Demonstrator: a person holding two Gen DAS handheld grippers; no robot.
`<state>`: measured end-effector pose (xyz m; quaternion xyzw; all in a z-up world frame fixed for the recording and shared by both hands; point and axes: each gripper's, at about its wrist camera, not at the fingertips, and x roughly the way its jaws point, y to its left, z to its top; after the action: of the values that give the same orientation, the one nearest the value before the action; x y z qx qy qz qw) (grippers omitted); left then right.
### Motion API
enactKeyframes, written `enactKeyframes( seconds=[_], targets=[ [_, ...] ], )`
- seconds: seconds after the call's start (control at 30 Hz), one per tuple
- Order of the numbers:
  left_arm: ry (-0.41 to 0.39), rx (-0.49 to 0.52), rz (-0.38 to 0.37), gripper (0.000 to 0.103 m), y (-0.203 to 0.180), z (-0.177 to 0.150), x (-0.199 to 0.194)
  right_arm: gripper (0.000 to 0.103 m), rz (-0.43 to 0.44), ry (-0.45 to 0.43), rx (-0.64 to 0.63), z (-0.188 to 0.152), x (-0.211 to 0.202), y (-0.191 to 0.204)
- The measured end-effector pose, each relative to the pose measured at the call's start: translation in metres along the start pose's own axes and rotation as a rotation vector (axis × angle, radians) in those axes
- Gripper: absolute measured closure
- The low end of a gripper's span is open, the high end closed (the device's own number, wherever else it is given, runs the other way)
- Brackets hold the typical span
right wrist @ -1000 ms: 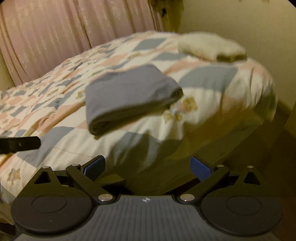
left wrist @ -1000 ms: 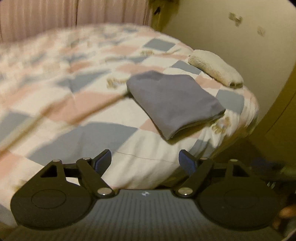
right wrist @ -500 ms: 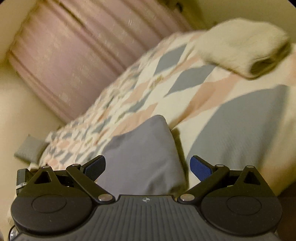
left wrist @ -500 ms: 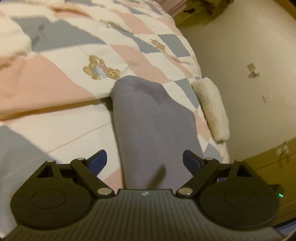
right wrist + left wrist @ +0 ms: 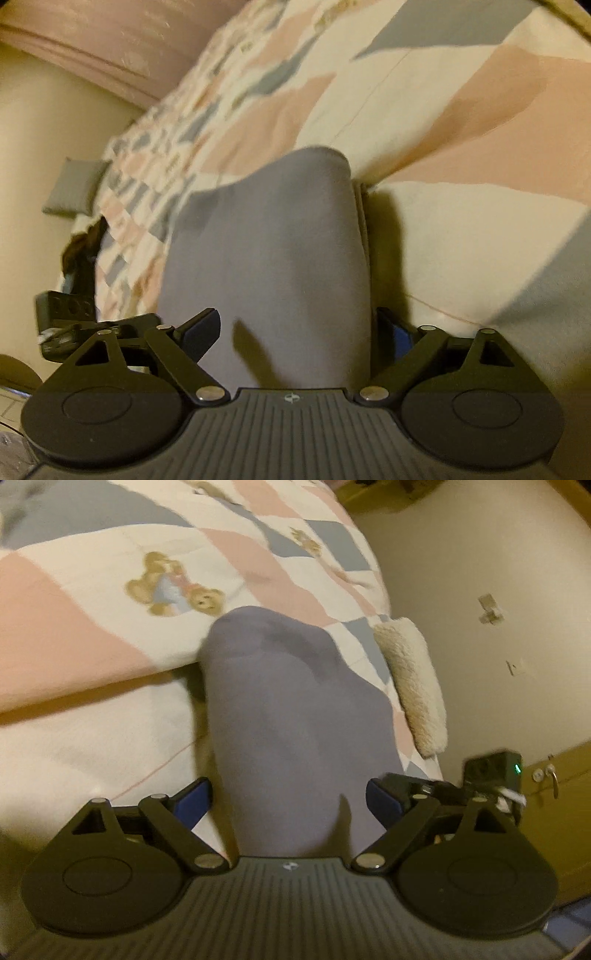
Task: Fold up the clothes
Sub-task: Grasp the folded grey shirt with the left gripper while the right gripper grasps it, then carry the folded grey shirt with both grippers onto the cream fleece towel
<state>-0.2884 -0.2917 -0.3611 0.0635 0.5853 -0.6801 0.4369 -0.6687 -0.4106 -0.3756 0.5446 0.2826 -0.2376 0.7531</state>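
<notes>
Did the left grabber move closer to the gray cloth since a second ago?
Yes. The left gripper came in toward the bed; the folded gray cloth, which lay well ahead before, now sits between its open fingers.

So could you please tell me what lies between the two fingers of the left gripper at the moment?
The folded grey garment: in the left wrist view its near end fills the gap between the left gripper's open fingers.

Smooth matt grey cloth (image 5: 295, 716), probably cotton

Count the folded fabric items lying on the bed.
2: a grey garment between the open jaws of both grippers, and a cream towel at the bed's edge. Others may be out of view.
</notes>
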Motion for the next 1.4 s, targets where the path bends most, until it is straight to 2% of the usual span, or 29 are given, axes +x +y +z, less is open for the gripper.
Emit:
enactKeyframes(
  seconds=[0.07,0.1,0.13,0.17,0.23,0.3,0.4,0.53,0.63,0.7,0.8,0.9,1.03,1.17,1.3,1.4],
  targets=[
    [0.018,0.026,0.001,0.036,-0.001,0.002,0.005,0.017,0.01,0.025,-0.008,0.005,0.006,-0.001],
    [0.027,0.035,-0.003,0.046,0.0,0.004,0.007,0.026,0.016,0.037,-0.012,0.008,0.009,-0.002],
    [0.034,0.038,-0.011,0.05,0.002,0.006,0.009,0.035,0.022,0.044,-0.013,0.011,0.011,-0.003],
    [0.041,0.042,-0.019,0.054,0.004,0.007,0.011,0.04,0.032,0.051,-0.018,0.013,0.013,-0.006],
    [0.062,0.045,-0.045,0.062,0.009,0.012,0.013,0.065,0.084,0.064,-0.001,0.013,0.015,-0.013],
    [0.093,0.069,-0.058,0.065,0.01,0.018,0.014,0.068,0.125,0.06,0.02,0.01,0.014,-0.018],
    [0.149,0.091,-0.046,0.068,0.004,0.027,0.015,0.071,0.129,0.04,0.059,0.007,0.009,-0.018],
    [0.239,0.092,0.01,0.074,-0.014,0.049,0.017,0.073,0.123,-0.006,0.171,-0.004,-0.003,-0.006],
    [0.31,0.167,0.065,0.075,-0.046,0.073,0.016,0.073,0.131,-0.082,0.28,-0.018,-0.025,0.01],
    [0.351,0.243,0.064,0.075,-0.077,0.095,0.016,0.073,0.126,-0.185,0.351,-0.029,-0.048,0.025],
    [0.436,0.385,0.016,0.075,-0.13,0.136,0.027,0.073,0.131,-0.361,0.471,-0.042,-0.084,0.038],
    [0.526,0.566,-0.044,0.075,-0.189,0.177,0.061,0.073,0.1,-0.549,0.542,-0.045,-0.118,0.046],
    [0.64,0.77,-0.115,0.075,-0.262,0.219,0.135,0.073,0.054,-0.775,0.66,-0.037,-0.153,0.031],
    [0.713,0.953,-0.165,0.075,-0.337,0.25,0.226,0.073,-0.041,-0.973,0.729,-0.007,-0.181,0.0],
    [0.773,1.069,-0.198,0.074,-0.394,0.27,0.308,0.073,-0.069,-1.123,0.827,0.02,-0.199,-0.04],
    [0.808,1.158,-0.2,0.074,-0.424,0.274,0.36,0.073,-0.051,-1.198,0.912,0.038,-0.199,-0.072]
  ],
)
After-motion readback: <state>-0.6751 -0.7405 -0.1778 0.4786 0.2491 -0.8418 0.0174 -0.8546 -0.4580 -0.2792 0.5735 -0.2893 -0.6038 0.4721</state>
